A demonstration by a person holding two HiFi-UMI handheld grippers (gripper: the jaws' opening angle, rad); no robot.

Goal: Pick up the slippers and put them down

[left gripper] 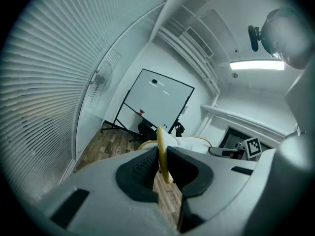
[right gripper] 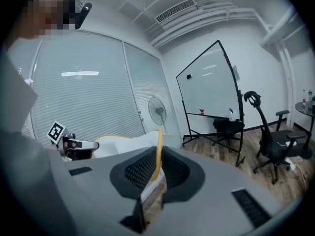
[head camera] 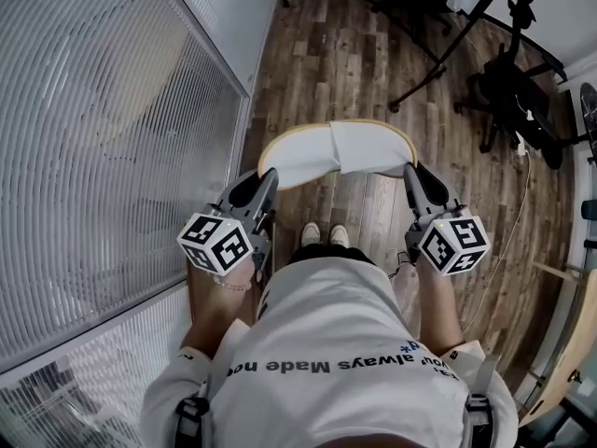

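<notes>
Raised above the brown wood-plank floor [head camera: 373, 54], not yet set down: white, yellow-rimmed fabric slipper [head camera: 336, 147], seemingly, rim pinched at left in left gripper [head camera: 266, 177], at right in right gripper [head camera: 411, 171].

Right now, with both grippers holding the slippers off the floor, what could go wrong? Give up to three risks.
1. The left gripper and right gripper each pinch only the thin yellow edge of the slippers; one might slide out.
2. The slippers hang above the person's shoes, so a drop could land there.
3. The left gripper is close to the glass wall; a sideways swing may knock it.
</notes>
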